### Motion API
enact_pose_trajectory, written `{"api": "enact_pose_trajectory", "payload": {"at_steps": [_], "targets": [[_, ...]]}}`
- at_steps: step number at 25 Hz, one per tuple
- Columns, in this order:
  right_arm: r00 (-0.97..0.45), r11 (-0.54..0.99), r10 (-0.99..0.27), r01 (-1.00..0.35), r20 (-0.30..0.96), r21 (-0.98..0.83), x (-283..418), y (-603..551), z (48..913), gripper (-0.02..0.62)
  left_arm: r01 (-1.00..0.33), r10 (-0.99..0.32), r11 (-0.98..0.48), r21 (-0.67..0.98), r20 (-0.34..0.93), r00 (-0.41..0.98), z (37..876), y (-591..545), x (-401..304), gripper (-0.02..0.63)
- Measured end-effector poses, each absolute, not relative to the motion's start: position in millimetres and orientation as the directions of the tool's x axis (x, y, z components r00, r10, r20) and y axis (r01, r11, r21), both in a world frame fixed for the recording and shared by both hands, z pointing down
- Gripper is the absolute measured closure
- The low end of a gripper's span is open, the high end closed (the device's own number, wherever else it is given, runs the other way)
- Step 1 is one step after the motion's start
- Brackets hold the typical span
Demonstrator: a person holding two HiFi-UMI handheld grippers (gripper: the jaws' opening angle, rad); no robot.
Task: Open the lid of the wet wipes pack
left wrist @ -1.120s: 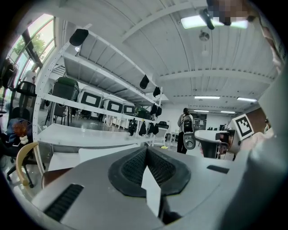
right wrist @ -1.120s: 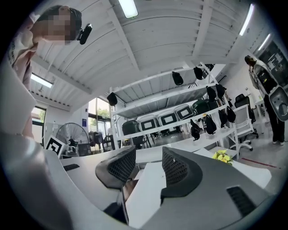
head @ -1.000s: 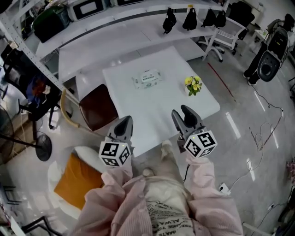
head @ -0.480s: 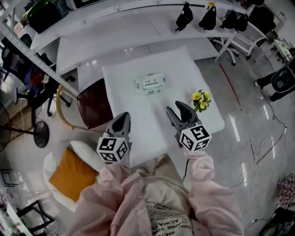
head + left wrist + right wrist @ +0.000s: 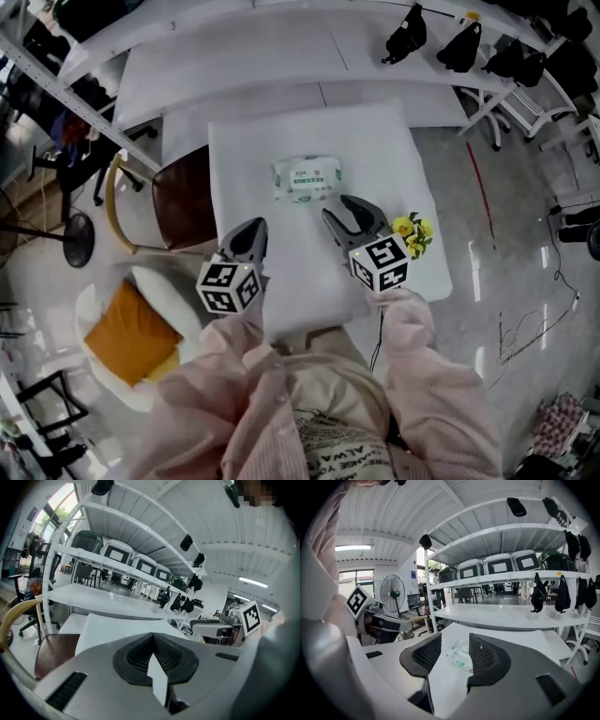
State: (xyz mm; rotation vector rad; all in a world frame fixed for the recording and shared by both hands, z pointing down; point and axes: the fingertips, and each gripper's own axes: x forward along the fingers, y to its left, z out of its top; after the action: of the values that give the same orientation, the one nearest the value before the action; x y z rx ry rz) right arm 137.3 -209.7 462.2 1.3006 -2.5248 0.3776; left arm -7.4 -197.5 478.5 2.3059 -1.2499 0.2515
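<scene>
The wet wipes pack (image 5: 306, 178), white with green print, lies flat near the middle of the white table (image 5: 375, 141) with its lid down. My right gripper (image 5: 347, 212) hovers over the table just short of the pack's near right corner. It is open, and the pack (image 5: 460, 658) shows through the gap between its jaws (image 5: 454, 651). My left gripper (image 5: 249, 234) hangs over the table's near left part, further from the pack. It is shut with nothing in it, its black pads meeting at the tips (image 5: 152, 641).
A small pot of yellow flowers (image 5: 412, 232) stands at the table's right edge, close to my right gripper. A brown chair (image 5: 187, 202) sits at the table's left side, and an orange cushion (image 5: 122, 326) lies on the floor. Long white shelves (image 5: 281, 47) run behind the table.
Both grippers have come forward from off the table's near edge to over the table, closer to the pack. The view has shifted with them. The pack lies where it did.
</scene>
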Motion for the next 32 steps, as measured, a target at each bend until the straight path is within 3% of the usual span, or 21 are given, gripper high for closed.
{"api": "enact_pose_trajectory", "payload": {"at_steps": [14,23,32], "targets": [[-0.625,0.733,-0.58,-0.68,0.523,0.001,114,-280,542,0.442,-0.874,-0.731,-0.324,0.361,0.491,0.474,543,-242,3,0.611],[-0.554,0.826,-0.519,-0.52,0.651,0.215,105,-303,592,0.442,-0.86,-0.706,-0.3,0.412,0.511,0.491,583,-265,9,0.611],[-0.502,0.874,-0.47,-0.378,0.726,0.304,102,-308,618,0.442,-0.833,-0.662,-0.315,0.455,0.524,0.536,624,-292,17,0.611]]}}
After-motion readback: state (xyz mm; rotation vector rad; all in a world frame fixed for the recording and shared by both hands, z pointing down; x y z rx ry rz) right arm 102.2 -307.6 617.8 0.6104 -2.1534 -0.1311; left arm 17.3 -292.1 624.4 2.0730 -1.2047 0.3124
